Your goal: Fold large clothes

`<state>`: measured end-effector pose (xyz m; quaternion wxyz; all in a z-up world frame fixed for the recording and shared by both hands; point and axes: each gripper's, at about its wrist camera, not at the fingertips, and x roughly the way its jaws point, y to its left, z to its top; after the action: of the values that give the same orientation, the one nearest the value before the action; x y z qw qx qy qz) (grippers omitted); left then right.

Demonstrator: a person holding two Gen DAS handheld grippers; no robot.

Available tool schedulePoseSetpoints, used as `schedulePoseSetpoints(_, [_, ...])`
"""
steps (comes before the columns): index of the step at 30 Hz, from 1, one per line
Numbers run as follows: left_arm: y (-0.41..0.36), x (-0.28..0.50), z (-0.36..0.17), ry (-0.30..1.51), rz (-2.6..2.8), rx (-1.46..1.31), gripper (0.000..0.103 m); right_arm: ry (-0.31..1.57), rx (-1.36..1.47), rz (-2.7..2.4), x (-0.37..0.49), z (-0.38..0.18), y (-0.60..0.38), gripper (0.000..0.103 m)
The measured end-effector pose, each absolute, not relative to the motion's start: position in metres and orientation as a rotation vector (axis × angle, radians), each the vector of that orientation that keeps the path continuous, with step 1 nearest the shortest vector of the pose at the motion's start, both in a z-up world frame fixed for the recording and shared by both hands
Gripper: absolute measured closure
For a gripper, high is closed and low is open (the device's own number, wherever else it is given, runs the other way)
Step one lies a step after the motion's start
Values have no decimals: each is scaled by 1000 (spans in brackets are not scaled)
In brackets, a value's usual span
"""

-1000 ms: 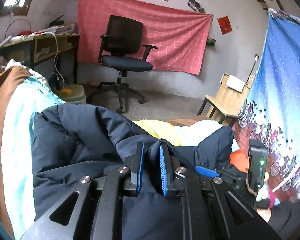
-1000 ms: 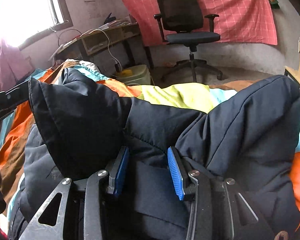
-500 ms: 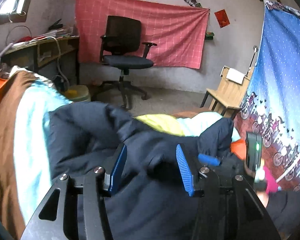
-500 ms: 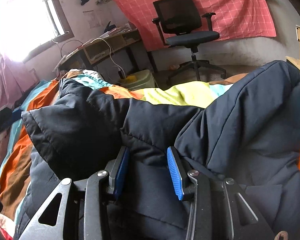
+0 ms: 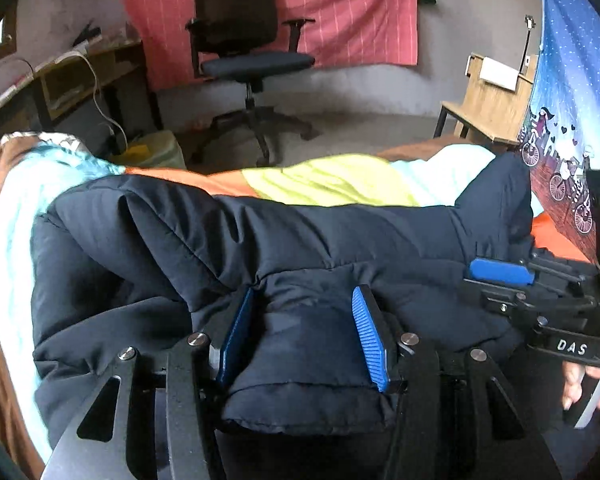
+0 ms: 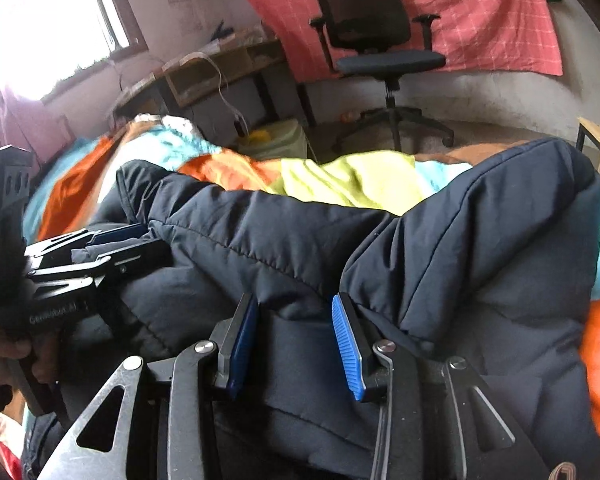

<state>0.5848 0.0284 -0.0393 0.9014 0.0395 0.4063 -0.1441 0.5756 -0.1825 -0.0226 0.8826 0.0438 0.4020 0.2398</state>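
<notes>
Folding looks only partly done: the dark padded jacket (image 5: 284, 248) lies on the striped bedcover (image 5: 324, 180), one thick part already turned over the body, but the bundle is bulky and uneven, so more folds and some flattening probably remain.

The left gripper (image 5: 300, 332) has its blue pads apart, with a puffy ridge of the jacket between them; the fabric seems loose there, not pinched. The right gripper (image 6: 296, 344) has a flat band of the jacket between its pads, and the jaws are closing slowly on it; if they press already, one cannot tell.

The left wrist view shows the blue patterned curtain (image 5: 572, 92) and the wooden stool (image 5: 488, 104), which the other view hardly shows. The right wrist view shows the bright window (image 6: 44, 12), the desk (image 6: 220, 72) and the jacket's raised right end.
</notes>
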Motion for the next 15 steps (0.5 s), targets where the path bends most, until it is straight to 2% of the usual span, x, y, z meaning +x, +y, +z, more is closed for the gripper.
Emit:
schedulePoseSetpoints(5, [31,598,-61,841,-285,87,57,926,78,480,609,-40,-173,68])
schedulePoseSetpoints(10, [36,611,-78,818,-271,46,57,902,68,434,624,-59,-170,69])
schedulePoseSetpoints(15, [58,593,-66,762,-333,-39,58,864,110,443,613,-56,-179,68])
